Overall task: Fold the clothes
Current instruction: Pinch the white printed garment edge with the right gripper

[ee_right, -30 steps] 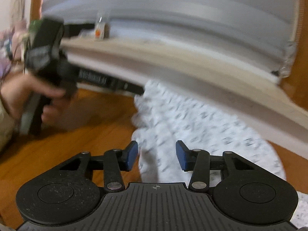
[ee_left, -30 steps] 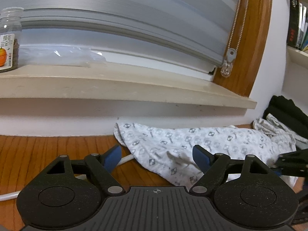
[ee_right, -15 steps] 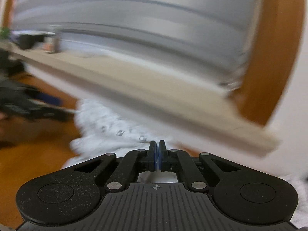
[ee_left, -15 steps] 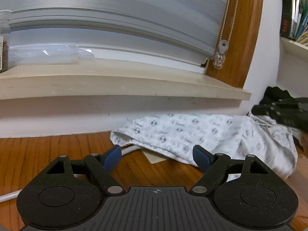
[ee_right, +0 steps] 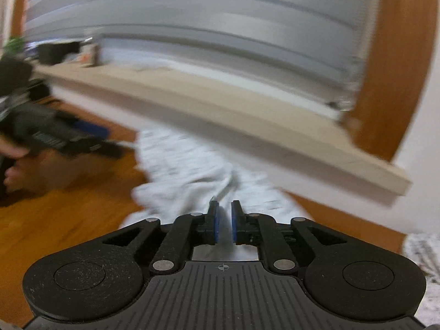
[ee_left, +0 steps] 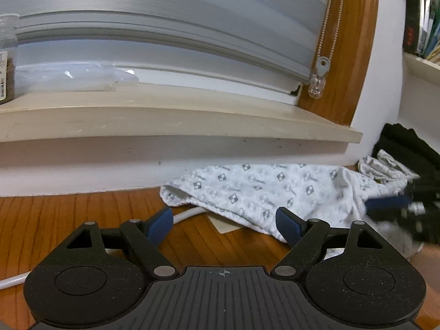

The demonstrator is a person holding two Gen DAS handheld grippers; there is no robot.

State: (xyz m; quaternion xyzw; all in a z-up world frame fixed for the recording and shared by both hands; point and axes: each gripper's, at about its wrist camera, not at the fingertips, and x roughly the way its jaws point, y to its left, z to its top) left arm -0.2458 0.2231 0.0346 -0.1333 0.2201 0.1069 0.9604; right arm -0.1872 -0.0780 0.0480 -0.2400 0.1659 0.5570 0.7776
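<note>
Two grippers work one garment here. The patterned white garment (ee_left: 264,192) lies rumpled on the wooden tabletop (ee_left: 68,214), at the far side against the wall under the window sill (ee_left: 165,115), partly over a white cable (ee_left: 187,214) and a slip of paper (ee_left: 225,225).

The right gripper (ee_right: 223,221) has its jaws nearly together, having just opened a little, with a ridge of the cloth running between the pads; the blur leaves it unclear whether the pads press on it, though the fabric tents up toward them. The left gripper (ee_left: 224,221) hangs near the cloth's left end with jaws wide apart and nothing between them.

To do this step well, I judge the right side should draw its end out smoothly to the right, keeping the cloth low so it spreads flat. The left should then take the hem at the near-left corner, clear of the cable, before any fold is made.
</note>
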